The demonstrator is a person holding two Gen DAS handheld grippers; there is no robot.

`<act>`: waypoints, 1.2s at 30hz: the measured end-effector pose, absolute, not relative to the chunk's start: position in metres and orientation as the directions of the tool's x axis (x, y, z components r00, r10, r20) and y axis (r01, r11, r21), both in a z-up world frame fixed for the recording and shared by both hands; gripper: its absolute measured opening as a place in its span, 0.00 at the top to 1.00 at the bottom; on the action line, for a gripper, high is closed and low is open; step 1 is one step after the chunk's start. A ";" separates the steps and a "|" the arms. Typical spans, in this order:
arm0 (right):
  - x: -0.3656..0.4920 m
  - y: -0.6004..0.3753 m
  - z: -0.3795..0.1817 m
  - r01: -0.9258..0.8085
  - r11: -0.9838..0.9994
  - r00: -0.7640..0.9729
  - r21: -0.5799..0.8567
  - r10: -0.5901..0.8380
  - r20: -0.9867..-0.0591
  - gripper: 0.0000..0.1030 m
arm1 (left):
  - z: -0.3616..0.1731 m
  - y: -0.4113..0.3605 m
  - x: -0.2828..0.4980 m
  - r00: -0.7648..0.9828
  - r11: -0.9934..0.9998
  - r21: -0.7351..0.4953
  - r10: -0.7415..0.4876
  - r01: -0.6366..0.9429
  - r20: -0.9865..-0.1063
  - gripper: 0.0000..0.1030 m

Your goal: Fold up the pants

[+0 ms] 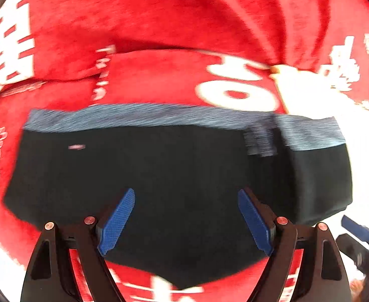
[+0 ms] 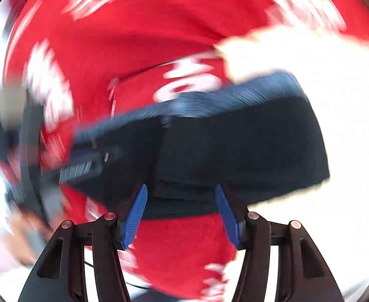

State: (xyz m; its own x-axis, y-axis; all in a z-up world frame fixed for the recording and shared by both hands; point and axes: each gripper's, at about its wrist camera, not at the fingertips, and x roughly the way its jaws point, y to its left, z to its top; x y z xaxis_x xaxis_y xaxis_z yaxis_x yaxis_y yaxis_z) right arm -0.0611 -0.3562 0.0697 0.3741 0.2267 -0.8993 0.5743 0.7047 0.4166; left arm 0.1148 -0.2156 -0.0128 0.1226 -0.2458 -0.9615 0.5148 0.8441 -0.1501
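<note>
Pants point(image 1: 159, 176): one counted.
Red cloth point(image 1: 159, 20): one counted.
Grippers: two counted, left point(image 1: 186, 198), right point(image 2: 181, 191).

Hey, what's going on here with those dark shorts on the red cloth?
A person is folding a pair of black pants with a grey waistband, using a hand-held gripper in each hand. The pants lie folded on a red blanket with white lettering. The left hand-held gripper and the right hand-held gripper are both open, holding nothing. Both views are motion-blurred.
</note>
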 end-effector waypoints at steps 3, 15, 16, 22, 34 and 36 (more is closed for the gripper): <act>-0.103 -0.400 0.041 0.739 0.441 0.424 0.509 0.281 -0.861 0.41 | -0.010 -0.243 0.105 0.020 0.798 -0.279 -0.342 0.535 -0.939 0.17; -0.148 -0.442 0.003 0.750 0.083 0.601 0.656 0.327 -0.729 0.87 | -0.032 -0.308 0.076 -0.047 0.749 -0.248 -0.279 0.615 -0.959 0.46; -0.144 -0.438 0.006 0.754 0.143 0.572 0.641 0.339 -0.747 0.87 | -0.031 -0.305 0.072 -0.022 0.745 -0.221 -0.267 0.630 -0.963 0.46; -0.131 -0.433 -0.005 0.762 0.263 0.460 0.591 0.423 -0.781 0.77 | -0.042 -0.286 0.066 0.054 0.797 -0.128 -0.197 0.590 -0.979 0.22; -0.067 -0.466 0.066 0.479 0.609 0.425 0.632 0.469 -0.774 0.75 | 0.016 -0.337 0.089 0.168 0.762 -0.134 -0.304 0.634 -0.938 0.22; -0.061 -0.454 0.056 0.457 0.573 0.353 0.680 0.585 -0.730 0.75 | 0.014 -0.340 0.088 0.165 0.765 -0.140 -0.307 0.628 -0.937 0.22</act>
State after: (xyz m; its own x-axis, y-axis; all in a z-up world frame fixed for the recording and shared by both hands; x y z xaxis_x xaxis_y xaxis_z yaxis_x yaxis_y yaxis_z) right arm -0.0613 -0.4541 0.0561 0.3531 0.5852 -0.7300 0.4568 0.5731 0.6804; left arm 0.0885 -0.3396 0.0136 0.1647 -0.3070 -0.9373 0.6283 0.7652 -0.1402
